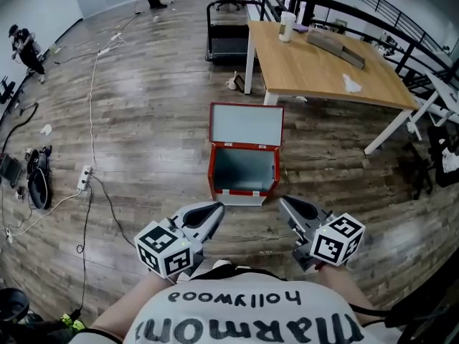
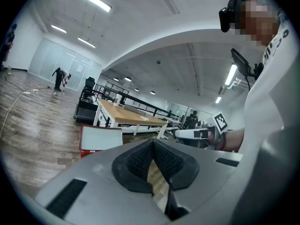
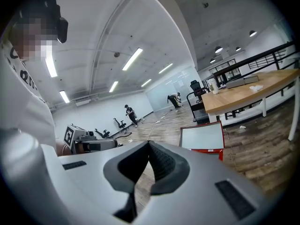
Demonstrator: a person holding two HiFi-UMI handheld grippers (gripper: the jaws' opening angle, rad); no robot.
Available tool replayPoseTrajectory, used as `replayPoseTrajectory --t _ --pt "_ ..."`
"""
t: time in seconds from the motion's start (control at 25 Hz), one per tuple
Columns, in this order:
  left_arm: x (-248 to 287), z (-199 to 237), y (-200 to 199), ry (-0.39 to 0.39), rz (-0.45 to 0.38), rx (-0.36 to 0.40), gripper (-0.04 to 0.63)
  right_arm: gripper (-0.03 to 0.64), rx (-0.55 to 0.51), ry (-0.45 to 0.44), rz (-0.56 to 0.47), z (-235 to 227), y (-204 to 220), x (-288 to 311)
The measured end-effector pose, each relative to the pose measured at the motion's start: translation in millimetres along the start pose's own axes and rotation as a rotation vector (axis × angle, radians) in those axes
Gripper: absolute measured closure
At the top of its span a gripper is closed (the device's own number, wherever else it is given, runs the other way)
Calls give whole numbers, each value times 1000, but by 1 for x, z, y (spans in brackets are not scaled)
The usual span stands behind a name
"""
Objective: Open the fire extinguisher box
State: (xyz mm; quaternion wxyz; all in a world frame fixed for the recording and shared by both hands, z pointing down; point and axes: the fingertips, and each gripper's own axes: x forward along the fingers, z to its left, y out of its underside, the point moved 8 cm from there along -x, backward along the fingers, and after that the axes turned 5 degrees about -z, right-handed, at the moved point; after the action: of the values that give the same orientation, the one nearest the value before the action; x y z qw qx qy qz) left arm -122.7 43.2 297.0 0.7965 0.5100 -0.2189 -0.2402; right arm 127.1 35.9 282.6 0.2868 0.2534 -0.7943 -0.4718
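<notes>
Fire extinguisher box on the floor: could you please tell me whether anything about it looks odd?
The red fire extinguisher box stands upright on the floor, lid raised, and no extinguisher shows inside it. Nothing looks damaged or spilled.

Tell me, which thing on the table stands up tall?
The white cup at the far corner of the table; the grey box and crumpled paper lie flat.

Most of box (image 2: 100,138) body sits behind left tongs (image 2: 153,149) housing, I get lid only; same w/ right tongs (image 3: 149,149). In head view my shirt (image 1: 244,317) hides both tongs' rear ends. Stuff on counter (image 1: 323,70) & far person (image 1: 24,45) too small to ID.
</notes>
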Motion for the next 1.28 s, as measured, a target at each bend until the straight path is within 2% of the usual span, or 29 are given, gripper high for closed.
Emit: replayPoseTrajectory --t 1.28 --pt "1 7 -1 8 3 -4 591 607 14 -6 15 -4 5 -1"
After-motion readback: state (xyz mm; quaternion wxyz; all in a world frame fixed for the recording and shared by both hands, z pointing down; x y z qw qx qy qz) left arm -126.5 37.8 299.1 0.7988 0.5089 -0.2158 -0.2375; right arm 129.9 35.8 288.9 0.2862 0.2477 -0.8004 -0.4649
